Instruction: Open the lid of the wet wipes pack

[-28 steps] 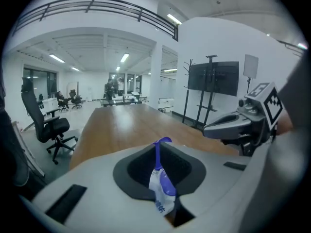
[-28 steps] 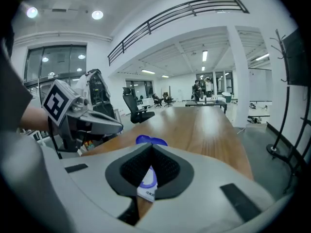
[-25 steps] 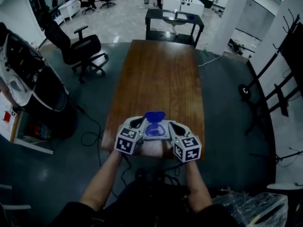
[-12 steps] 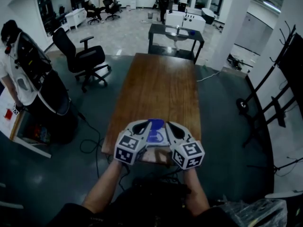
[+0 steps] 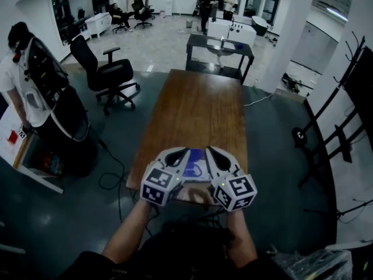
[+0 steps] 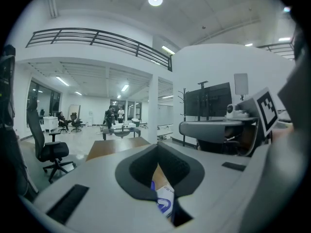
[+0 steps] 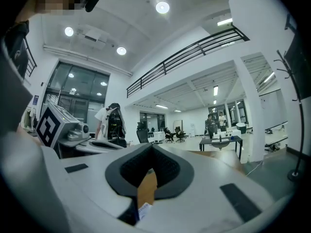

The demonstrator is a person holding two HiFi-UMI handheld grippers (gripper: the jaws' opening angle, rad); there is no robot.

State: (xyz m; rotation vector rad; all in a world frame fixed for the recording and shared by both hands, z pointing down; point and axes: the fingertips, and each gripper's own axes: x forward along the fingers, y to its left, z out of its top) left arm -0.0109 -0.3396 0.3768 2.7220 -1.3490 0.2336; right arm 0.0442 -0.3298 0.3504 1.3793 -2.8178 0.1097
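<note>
wet wipes pack (image 5: 196, 169) mostly hidden between left tool (image 5: 185, 152) and right tool (image 5: 211, 151)

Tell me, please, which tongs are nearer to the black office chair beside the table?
Left. The left tongs hold the wet wipes pack on the side toward the office chair; the right tongs hold its far side.

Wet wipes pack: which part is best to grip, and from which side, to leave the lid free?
Pinch its thin side edges, one gripper from each side. The wet wipes pack is flat, with the blue lid mid-top, so side pinches likely leave that clear. The left gripper and right gripper are shut on those edges.
</note>
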